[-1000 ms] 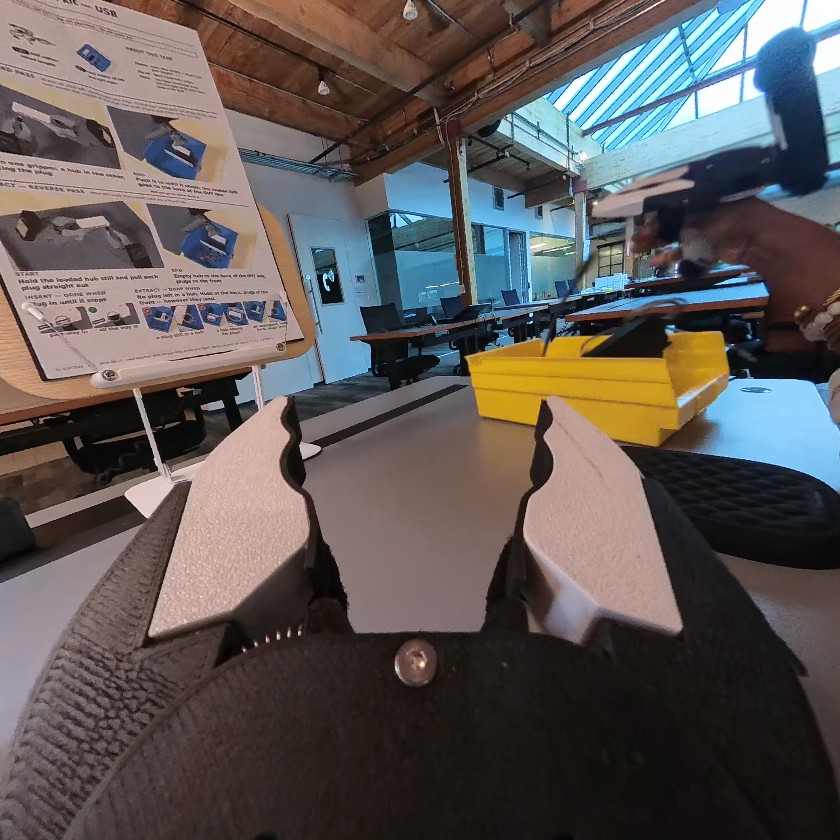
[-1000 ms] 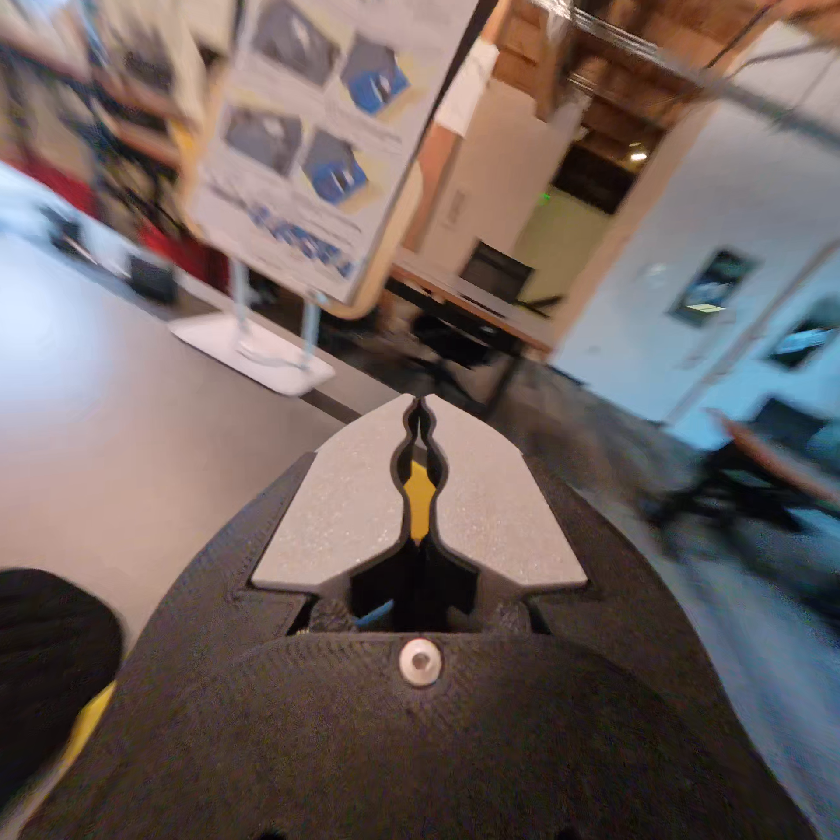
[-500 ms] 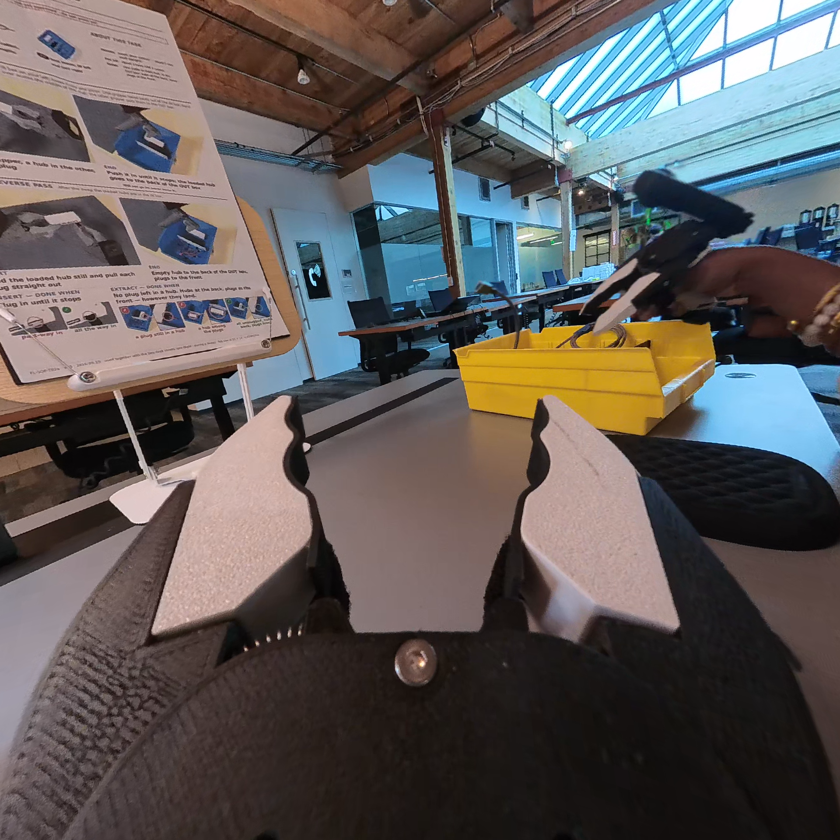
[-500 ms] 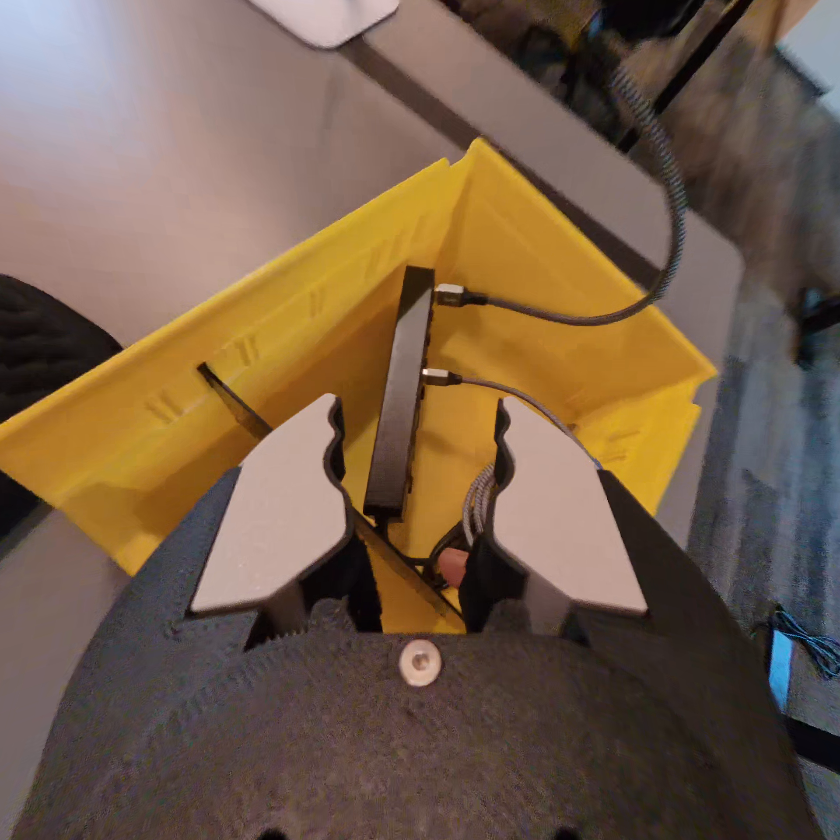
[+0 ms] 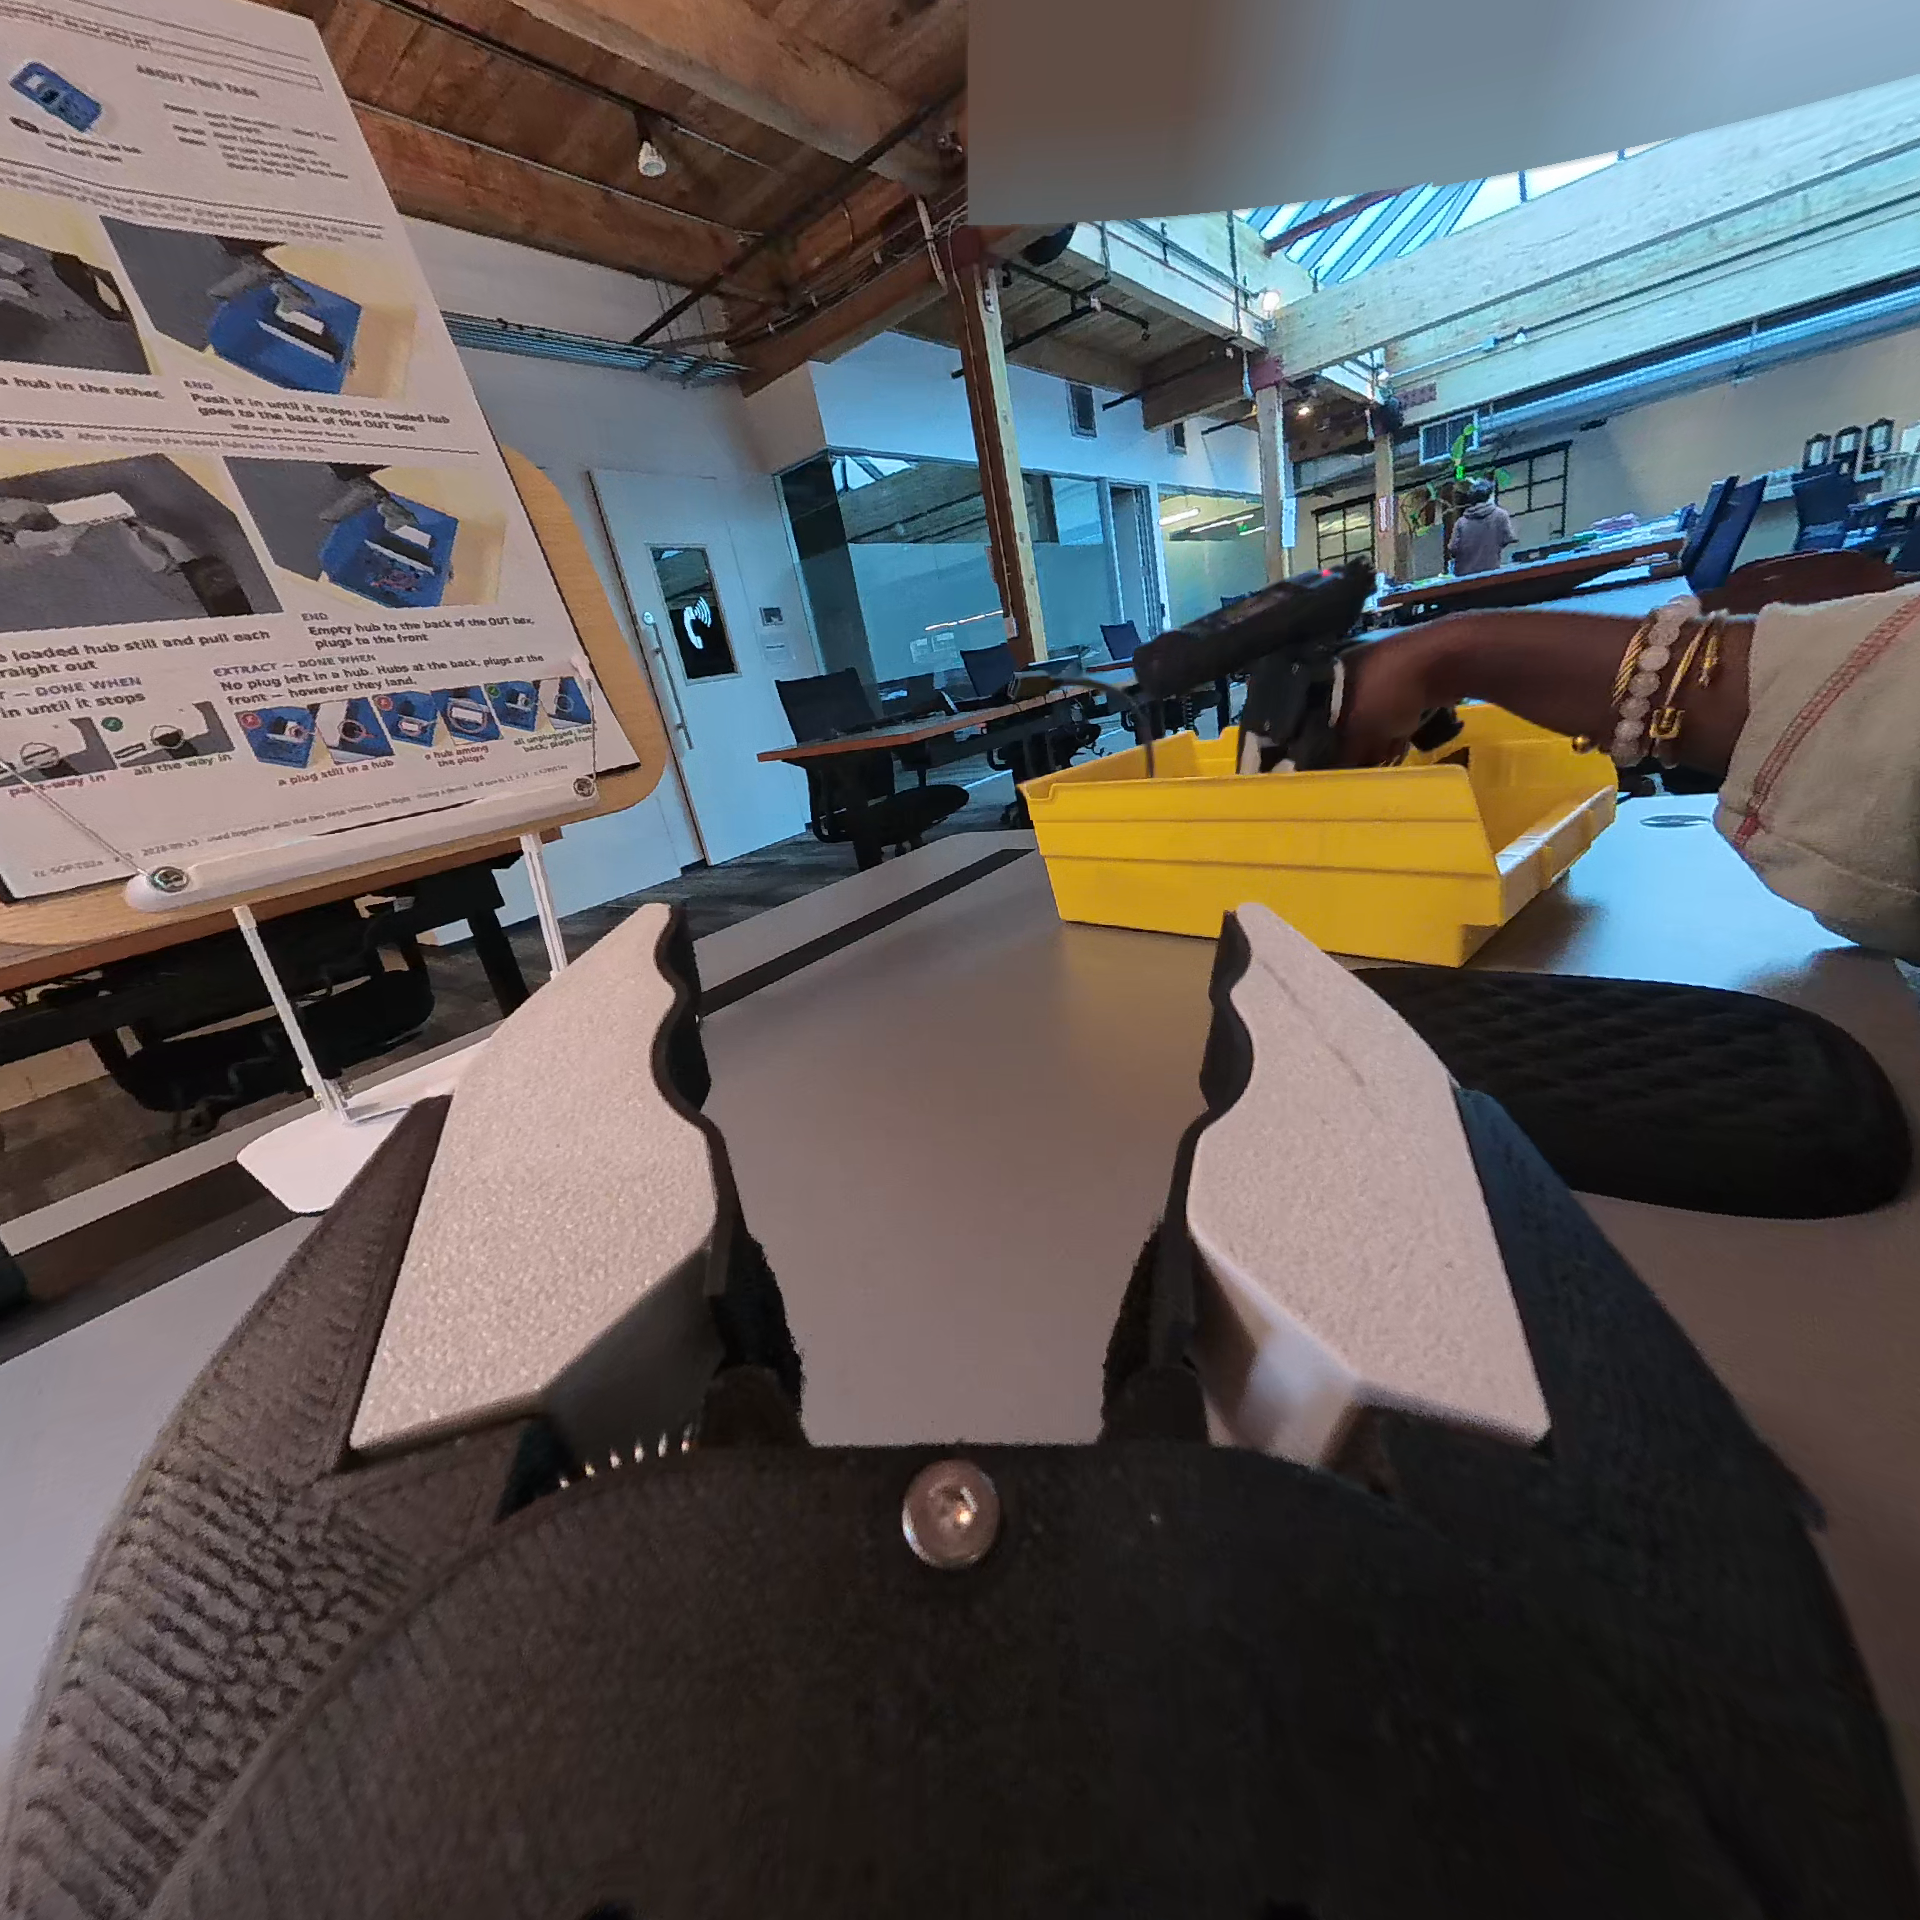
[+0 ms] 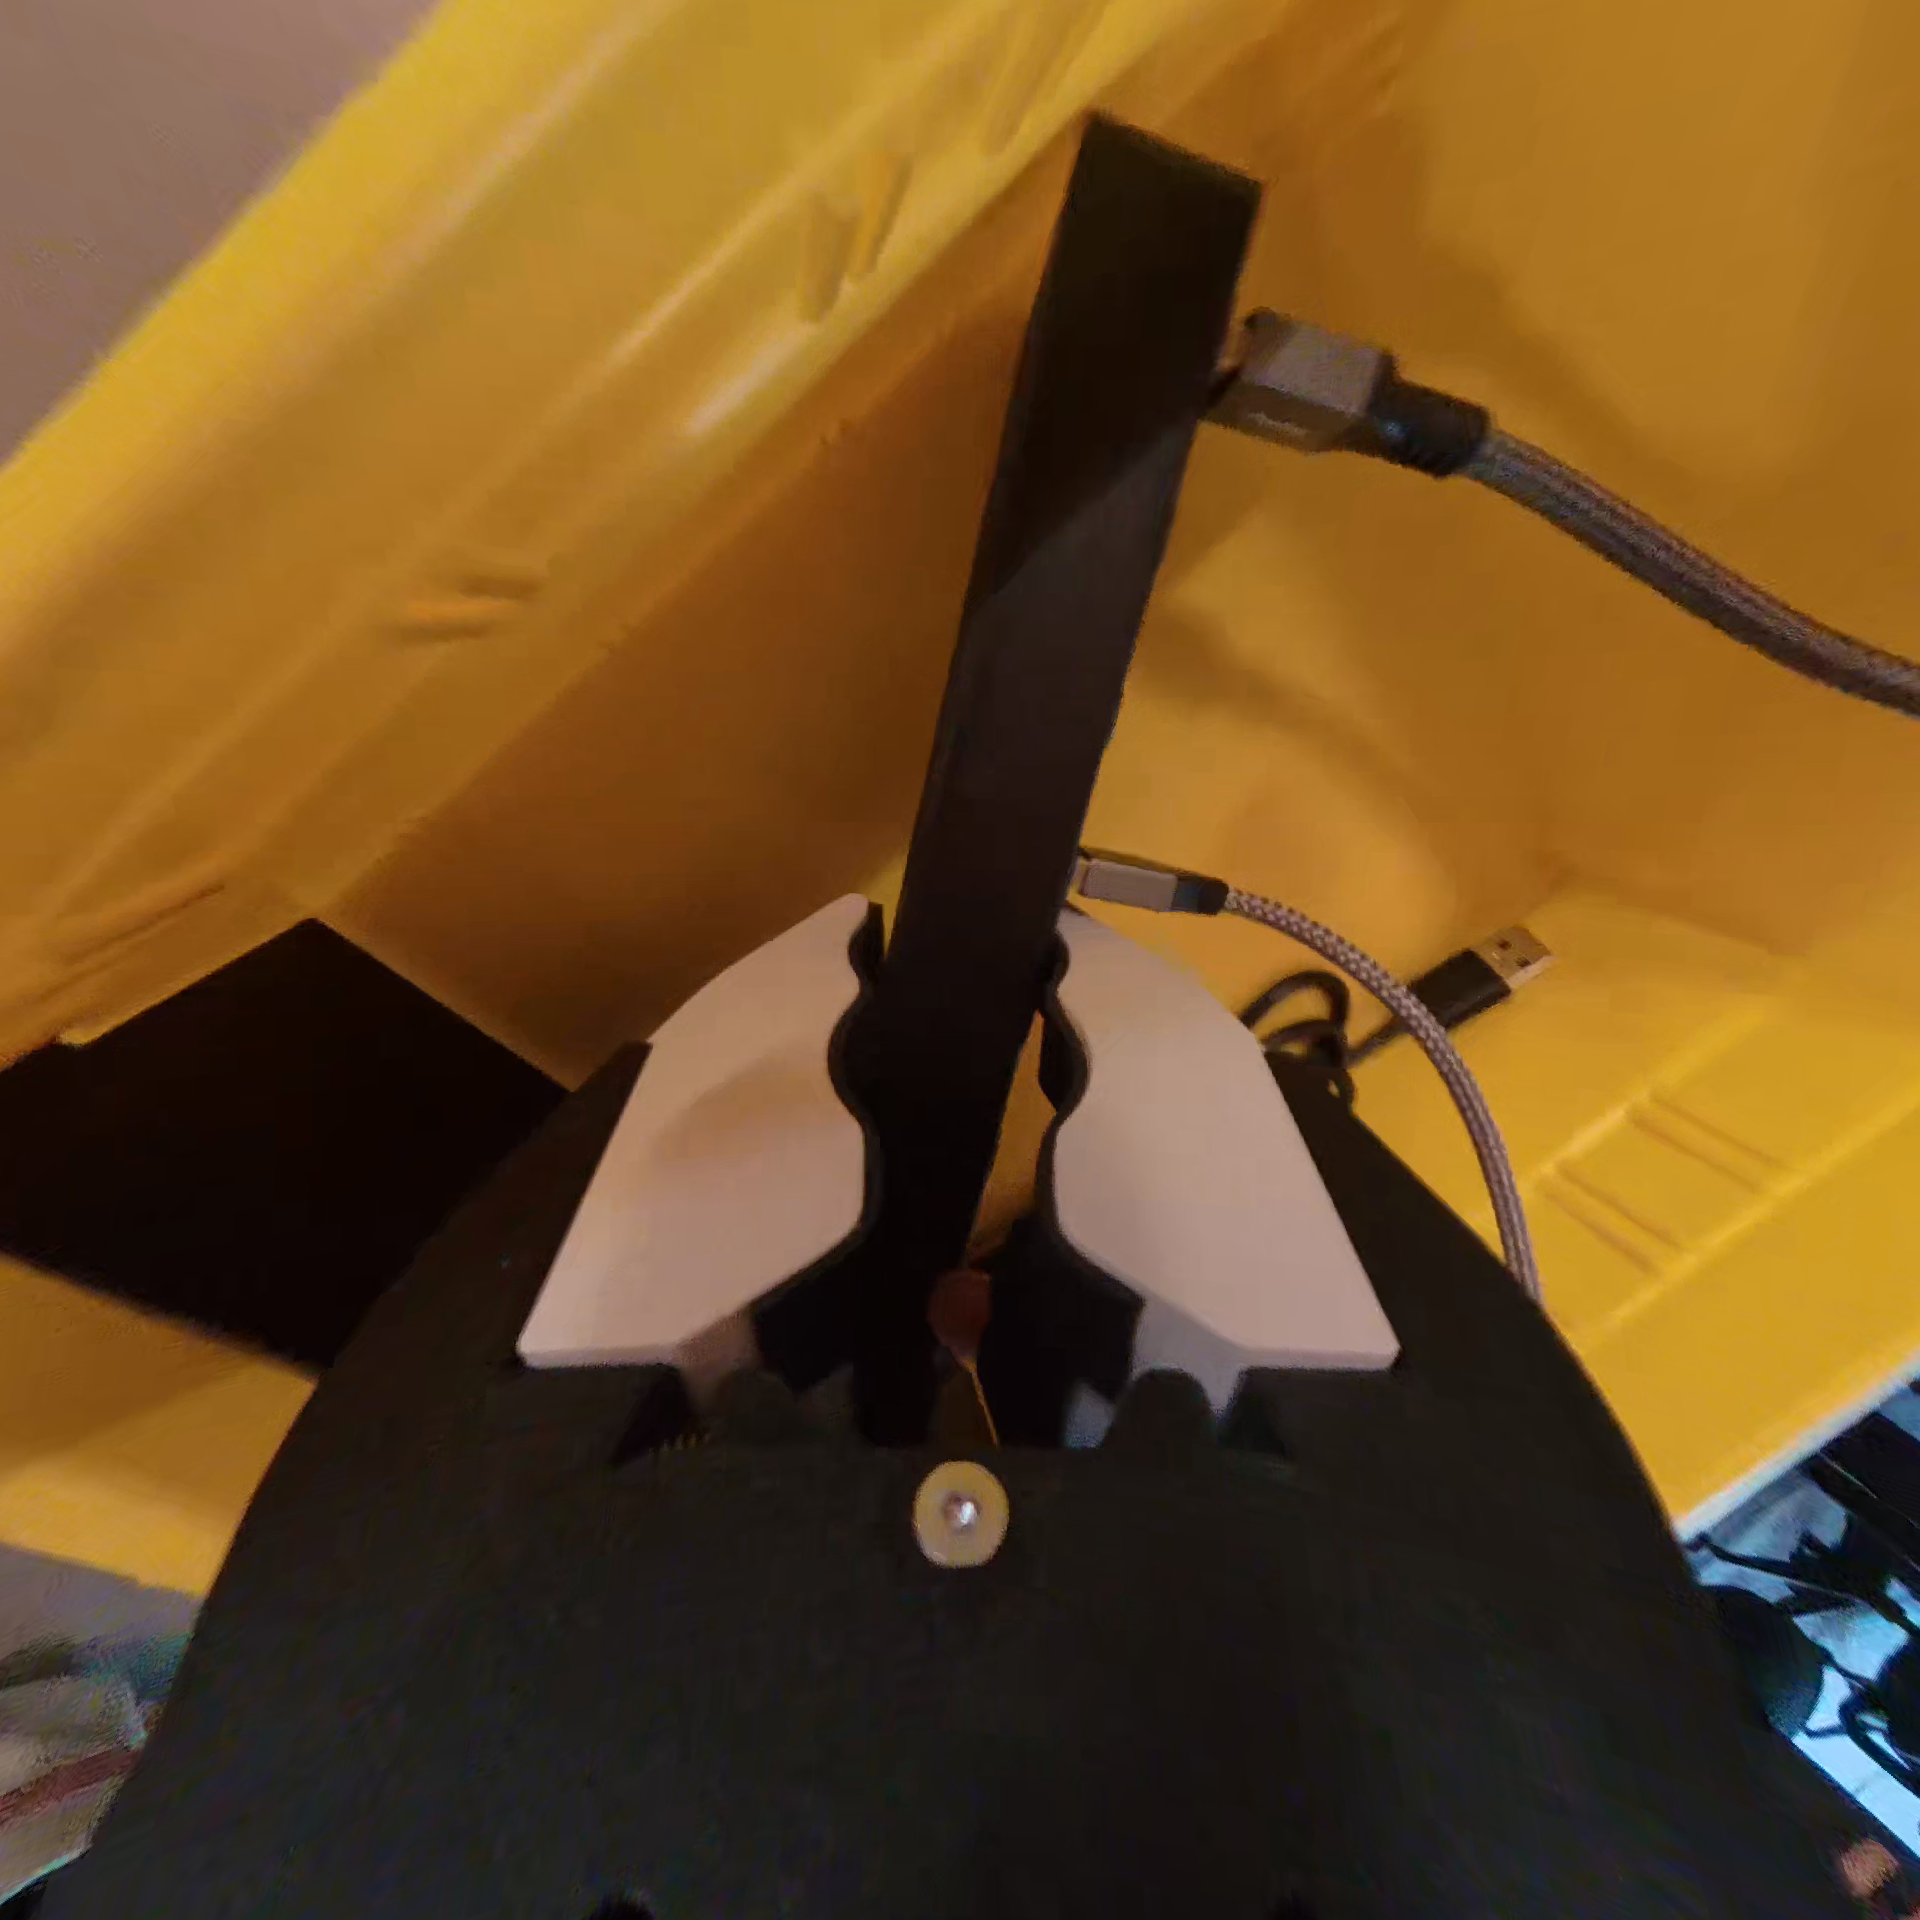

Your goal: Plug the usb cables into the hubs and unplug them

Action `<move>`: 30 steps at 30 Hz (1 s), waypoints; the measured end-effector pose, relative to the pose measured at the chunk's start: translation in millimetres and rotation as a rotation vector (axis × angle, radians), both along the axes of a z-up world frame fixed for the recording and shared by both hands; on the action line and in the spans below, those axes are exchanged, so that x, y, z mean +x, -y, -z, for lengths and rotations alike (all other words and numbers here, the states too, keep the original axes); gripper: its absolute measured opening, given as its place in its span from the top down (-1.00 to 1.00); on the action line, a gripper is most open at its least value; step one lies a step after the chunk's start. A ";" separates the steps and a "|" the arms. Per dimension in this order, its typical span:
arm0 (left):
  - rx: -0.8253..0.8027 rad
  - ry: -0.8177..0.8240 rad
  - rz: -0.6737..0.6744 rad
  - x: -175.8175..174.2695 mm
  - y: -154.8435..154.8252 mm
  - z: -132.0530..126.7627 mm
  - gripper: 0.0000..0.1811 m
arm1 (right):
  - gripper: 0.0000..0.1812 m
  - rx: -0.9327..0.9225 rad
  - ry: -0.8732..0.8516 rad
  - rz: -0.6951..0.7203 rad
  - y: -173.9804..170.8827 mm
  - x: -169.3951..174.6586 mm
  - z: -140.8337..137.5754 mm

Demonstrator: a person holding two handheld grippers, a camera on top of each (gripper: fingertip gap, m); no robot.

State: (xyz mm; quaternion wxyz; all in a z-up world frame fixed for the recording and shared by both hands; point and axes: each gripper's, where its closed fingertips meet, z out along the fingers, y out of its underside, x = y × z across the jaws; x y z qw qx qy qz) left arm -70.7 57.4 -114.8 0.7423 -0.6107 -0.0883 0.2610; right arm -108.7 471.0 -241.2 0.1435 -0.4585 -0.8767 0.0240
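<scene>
My right gripper (image 6: 961, 940) is down inside the yellow bin (image 6: 520, 520) and shut on a long black USB hub (image 6: 1081, 520). Two braided cables are plugged into the hub's right side: a thick grey one (image 6: 1558, 499) near its far end and a thin one (image 6: 1434, 1039) close to my fingers. A loose black USB plug (image 6: 1475, 971) lies on the bin floor. My left gripper (image 5: 951, 971) is open and empty, low over the grey table. In the left wrist view the right gripper (image 5: 1268, 738) reaches into the bin (image 5: 1299, 852).
A black quilted pad (image 5: 1662, 1081) lies on the table (image 5: 935, 1143) right of my left gripper. An instruction board on a white stand (image 5: 260, 468) is at the left. A black block (image 6: 239, 1132) sits in the bin left of my right gripper. The tips of one gripper are about 45 cm away from the tips of the other.
My right gripper swung down into the yellow bin, opened over the black hub and has closed on it. My left gripper stayed open and nearly still.
</scene>
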 end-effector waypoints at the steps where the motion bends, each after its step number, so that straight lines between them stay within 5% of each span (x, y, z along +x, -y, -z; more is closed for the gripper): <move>1: 0.000 0.000 0.000 0.0 0.0 0.0 -0.04 | 0.71 0.013 -0.017 -0.003 -1.5 0.3 -6.8; 20: -0.009 -0.009 -0.001 1.1 -1.0 0.3 -0.03 | 0.73 0.133 -0.693 -0.204 -4.7 -4.4 -233.0; 25: -0.012 -0.009 0.002 1.5 -1.5 0.5 -0.03 | 0.72 0.100 -0.741 -0.245 4.5 -6.5 -253.7; 30: -0.025 -0.018 0.008 3.1 -3.1 1.5 -0.02 | 0.72 0.084 -0.740 -0.254 7.6 -11.4 -245.6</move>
